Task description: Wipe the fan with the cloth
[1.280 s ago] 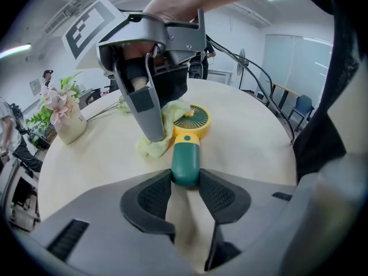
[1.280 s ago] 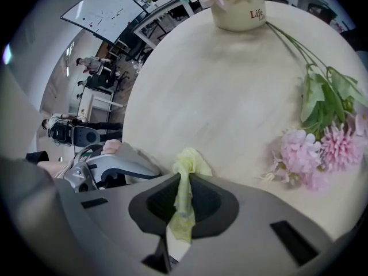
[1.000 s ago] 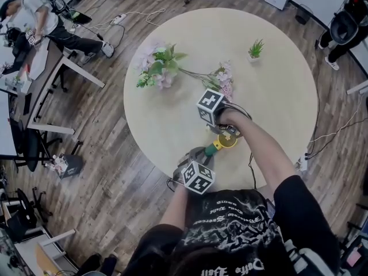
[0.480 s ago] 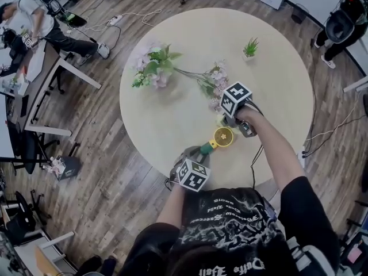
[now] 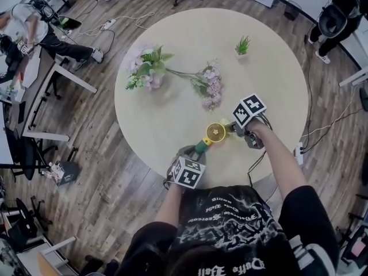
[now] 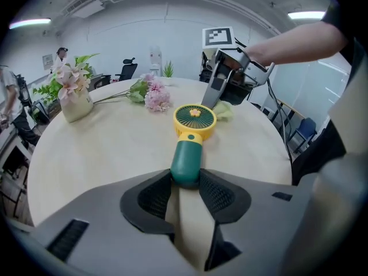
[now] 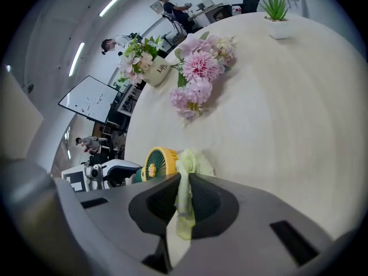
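A small hand fan (image 5: 211, 135) with a yellow round head (image 6: 195, 119) and a green handle (image 6: 186, 161) lies near the table's front edge. My left gripper (image 6: 185, 184) is shut on the end of the green handle. My right gripper (image 7: 183, 195) is shut on a pale yellow-green cloth (image 7: 185, 184), and the cloth's bunched end rests against the right side of the fan head (image 7: 161, 162). In the head view the right gripper (image 5: 233, 129) sits just right of the fan head and the left gripper (image 5: 194, 153) is at its lower left.
A round beige table (image 5: 264, 79) carries a vase of flowers (image 5: 145, 73), a pink flower spray (image 5: 210, 88) and a small potted plant (image 5: 242, 46). Desks, chairs and people stand around the room, with cables on the wood floor.
My right gripper with the cloth has swung from the fan head's upper left round to its right side and rolled. The left gripper has kept its hold on the handle.
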### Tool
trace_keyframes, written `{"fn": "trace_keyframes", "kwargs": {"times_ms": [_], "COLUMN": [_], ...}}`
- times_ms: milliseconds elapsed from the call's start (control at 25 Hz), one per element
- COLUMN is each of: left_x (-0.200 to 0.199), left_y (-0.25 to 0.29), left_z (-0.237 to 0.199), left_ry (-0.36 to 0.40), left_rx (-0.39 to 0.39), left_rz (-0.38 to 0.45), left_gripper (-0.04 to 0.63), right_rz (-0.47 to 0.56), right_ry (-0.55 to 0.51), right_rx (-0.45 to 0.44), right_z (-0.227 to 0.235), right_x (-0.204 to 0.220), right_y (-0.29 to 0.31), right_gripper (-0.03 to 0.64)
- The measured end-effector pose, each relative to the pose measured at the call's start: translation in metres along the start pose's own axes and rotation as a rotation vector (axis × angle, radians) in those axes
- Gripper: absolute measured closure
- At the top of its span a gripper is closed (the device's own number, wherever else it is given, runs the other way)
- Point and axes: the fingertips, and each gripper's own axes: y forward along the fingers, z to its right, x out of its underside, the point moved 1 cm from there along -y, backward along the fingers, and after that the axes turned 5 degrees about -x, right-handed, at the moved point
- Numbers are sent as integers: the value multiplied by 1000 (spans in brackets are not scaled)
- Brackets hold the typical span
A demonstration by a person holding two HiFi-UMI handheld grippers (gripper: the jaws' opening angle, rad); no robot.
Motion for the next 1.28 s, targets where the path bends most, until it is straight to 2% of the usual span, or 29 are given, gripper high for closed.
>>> {"fn": "trace_keyframes", "kwargs": {"times_ms": [240, 440, 560, 840, 1000, 1160, 1280], "left_x": [0, 1, 1, 1, 1, 1, 2], "left_y": [-2, 1, 1, 0, 0, 0, 1], "left_z": [1, 0, 1, 3, 4, 8, 8], "left_ry": [6, 18, 8, 38, 39, 99, 109], "left_rx": [-6, -11, -9, -1, 13, 33, 39], "left_rz": [-8, -12, -13, -16, -17, -32, -29], "left_gripper": [422, 423, 423, 425, 425, 426, 426], "right_rz": [0, -60, -96, -78, -74, -95, -105], "right_ry": [-92, -250, -335, -457, -516, -639, -718], "right_rx": [-17, 43, 42, -57, -81, -97, -130], "right_z": [-14, -23, -35, -69, -82, -97, -108], "right_x": [24, 36, 46, 58, 57, 60, 66], "right_y": [0, 6, 13, 38, 52, 63, 67], "right_gripper": [577, 577, 577, 575, 577, 576, 577]}}
